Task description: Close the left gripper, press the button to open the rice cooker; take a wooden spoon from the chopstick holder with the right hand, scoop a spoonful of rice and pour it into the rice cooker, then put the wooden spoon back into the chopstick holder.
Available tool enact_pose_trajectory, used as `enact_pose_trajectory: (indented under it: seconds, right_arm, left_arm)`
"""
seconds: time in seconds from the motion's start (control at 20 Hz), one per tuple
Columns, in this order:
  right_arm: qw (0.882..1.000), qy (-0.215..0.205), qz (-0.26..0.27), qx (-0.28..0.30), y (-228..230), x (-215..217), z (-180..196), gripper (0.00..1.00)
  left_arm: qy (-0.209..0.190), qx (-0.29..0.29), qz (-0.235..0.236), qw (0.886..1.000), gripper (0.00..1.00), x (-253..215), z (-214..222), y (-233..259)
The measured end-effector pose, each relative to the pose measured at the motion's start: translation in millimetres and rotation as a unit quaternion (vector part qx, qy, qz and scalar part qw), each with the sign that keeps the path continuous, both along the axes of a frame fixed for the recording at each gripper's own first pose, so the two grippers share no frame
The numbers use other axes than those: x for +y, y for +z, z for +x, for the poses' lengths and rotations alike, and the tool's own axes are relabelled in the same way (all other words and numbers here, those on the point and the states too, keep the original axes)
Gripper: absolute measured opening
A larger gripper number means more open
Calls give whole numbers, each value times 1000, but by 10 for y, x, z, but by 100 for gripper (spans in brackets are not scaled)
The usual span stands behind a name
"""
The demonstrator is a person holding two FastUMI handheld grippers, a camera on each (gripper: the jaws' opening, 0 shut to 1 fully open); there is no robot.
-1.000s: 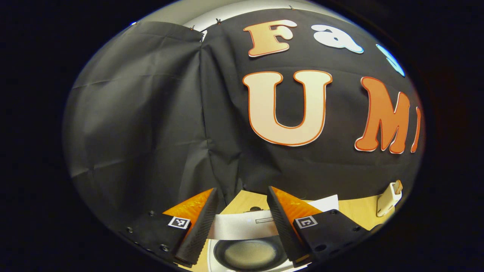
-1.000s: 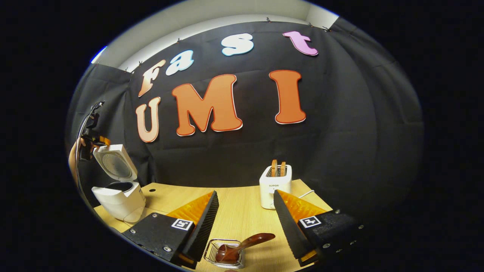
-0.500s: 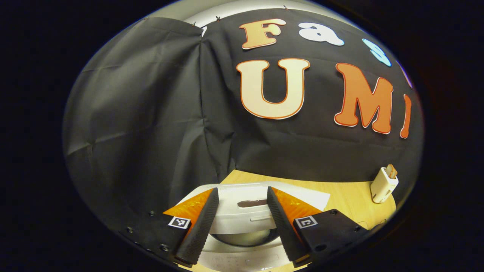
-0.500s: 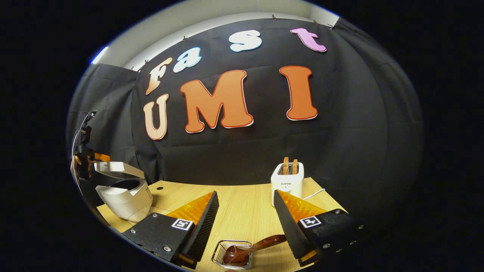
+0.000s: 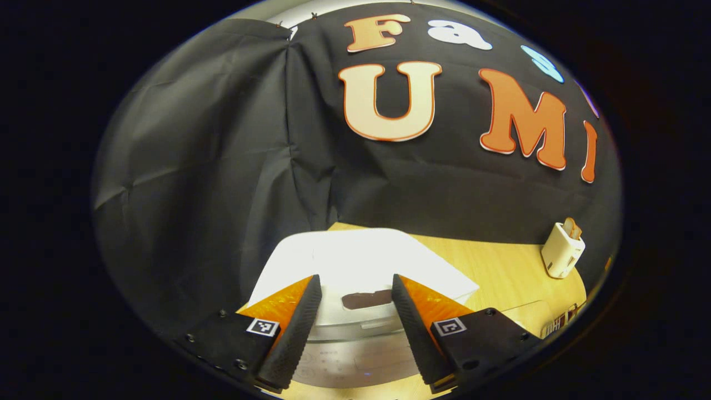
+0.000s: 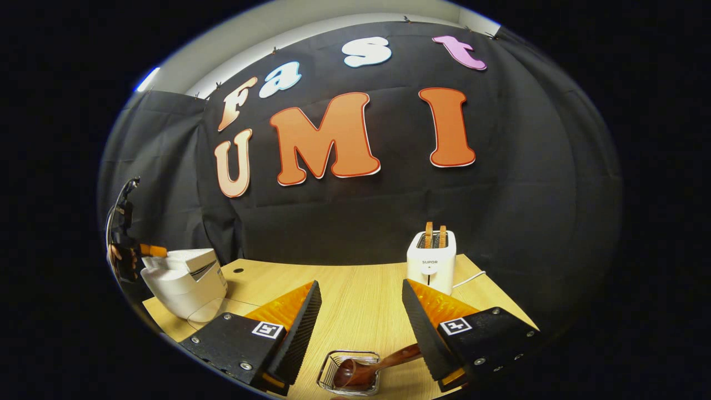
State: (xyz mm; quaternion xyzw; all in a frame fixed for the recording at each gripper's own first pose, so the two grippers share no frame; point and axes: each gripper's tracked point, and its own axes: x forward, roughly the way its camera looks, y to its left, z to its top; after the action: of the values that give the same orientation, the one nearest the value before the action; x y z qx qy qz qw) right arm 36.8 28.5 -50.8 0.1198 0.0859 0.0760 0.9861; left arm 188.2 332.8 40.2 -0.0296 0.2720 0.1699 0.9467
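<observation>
The white rice cooker (image 5: 361,261) stands with its lid down right below my left gripper (image 5: 355,276), whose fingers are open and straddle a dark recess (image 5: 366,299) at the lid's front. In the right gripper view the cooker (image 6: 186,280) sits at the table's far left, with the left gripper (image 6: 145,250) against the top of its lid. My right gripper (image 6: 361,282) hangs open above a small wire chopstick holder (image 6: 329,373). A dark wooden spoon (image 6: 366,369) lies in it, bowl down, handle pointing right under the right finger.
A white toaster (image 6: 431,266) with two slices in it stands at the back of the wooden table (image 6: 355,300), its cord trailing right. It also appears in the left gripper view as the toaster (image 5: 561,253) at the far right. Black cloth walls close off the back.
The rice cooker's lid has swung from upright to fully down, with the left gripper following it down. The right gripper has shifted slightly; the spoon stays in the holder.
</observation>
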Motion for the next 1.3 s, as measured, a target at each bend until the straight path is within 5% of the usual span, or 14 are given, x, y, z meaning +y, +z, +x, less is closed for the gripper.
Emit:
enact_pose_trajectory:
  seconds: [0.3,0.5,0.7,0.8,1.3]
  right_arm:
    - [1000,7,5,1,-13,33,-34,87]
    - [1000,6,-2,3,-15,28,-29,87]
    - [1000,10,1,2,-3,65,-40,87]
    - [1000,12,-1,3,-32,87,-42,87]
    - [1000,13,-3,0,-10,58,-76,87]
  left_arm:
    - [11,1,27,1000,87,-15,-3,11]
    - [15,-67,54,996,87,-16,30,248]
    - [27,-56,36,997,86,-14,27,211]
    - [28,22,12,999,87,-38,-104,-106]
    - [14,-27,40,999,86,-108,-22,5]
